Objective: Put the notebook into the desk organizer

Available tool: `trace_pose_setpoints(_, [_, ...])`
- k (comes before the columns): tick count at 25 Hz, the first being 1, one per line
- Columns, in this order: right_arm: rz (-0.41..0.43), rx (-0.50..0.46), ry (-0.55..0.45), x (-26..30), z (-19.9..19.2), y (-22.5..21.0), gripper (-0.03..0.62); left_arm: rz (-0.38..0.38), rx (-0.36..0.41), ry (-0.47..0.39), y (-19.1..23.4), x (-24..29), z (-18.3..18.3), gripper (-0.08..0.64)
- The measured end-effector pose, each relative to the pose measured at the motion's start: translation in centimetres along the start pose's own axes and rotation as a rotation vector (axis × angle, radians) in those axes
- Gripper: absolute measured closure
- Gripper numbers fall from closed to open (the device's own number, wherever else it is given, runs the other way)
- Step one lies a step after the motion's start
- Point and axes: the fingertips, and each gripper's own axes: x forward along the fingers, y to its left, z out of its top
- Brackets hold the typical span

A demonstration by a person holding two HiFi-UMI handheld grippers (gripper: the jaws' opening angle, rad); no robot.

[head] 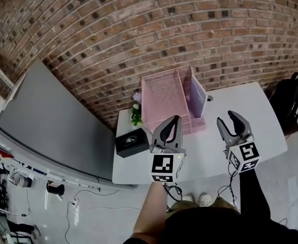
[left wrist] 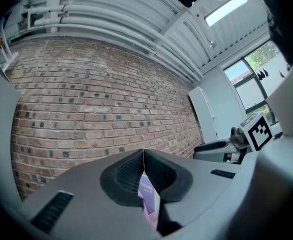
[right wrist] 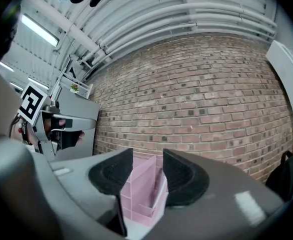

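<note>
Nearest: left gripper (head: 177, 119), jaws closed tip to tip on nothing; right gripper (head: 225, 117) beside it, jaws apart, empty. Flat lavender notebook (head: 197, 92) upright in right-hand slot of pink mesh desk organizer (head: 164, 98) on white table (head: 250, 116). Judged: placement done, next only a clear withdrawal. Black box (head: 131, 142) and small green plant (head: 136, 116) left of organizer, not obstructing.

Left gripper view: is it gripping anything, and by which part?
Nothing is held. The left gripper has jaws shut on each other; the right gripper is open and empty. The notebook stands in the desk organizer.
</note>
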Motion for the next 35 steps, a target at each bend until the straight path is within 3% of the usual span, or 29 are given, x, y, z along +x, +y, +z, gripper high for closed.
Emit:
trace_pose_setpoints(4, [0.034,-0.011,-0.011,-0.3,0.7,0.0,0.417,0.023,-0.011,-0.004,-0.4,0.0,0.1,0.551])
trace_pose_setpoints(5, [0.046,-0.012,-0.007,-0.4,0.8,0.1,0.462,0.024,-0.014,-0.002,-0.5,0.0,0.0,0.551])
trace_pose_setpoints(6, [0.053,-0.010,-0.003,-0.5,0.8,0.2,0.584,0.025,-0.014,0.000,-0.6,0.0,0.0,0.551])
trace_pose_setpoints(7, [0.058,-0.009,0.000,-0.5,0.8,0.2,0.592,0.024,-0.015,0.002,-0.7,0.1,0.0,0.551])
trace_pose_setpoints(14, [0.086,0.007,-0.003,-0.6,0.5,-0.2,0.592,0.027,-0.018,0.021,-1.5,0.5,-0.9,0.551])
trace_pose_setpoints(20, [0.082,-0.055,0.027,-0.3,0.0,-0.4,0.592,0.023,-0.020,0.021,-2.0,0.9,-1.0,0.551])
trace_pose_setpoints(35, [0.076,-0.033,0.013,0.0,0.1,-1.3,0.592,0.025,0.000,0.041,-2.2,1.6,-1.3,0.551])
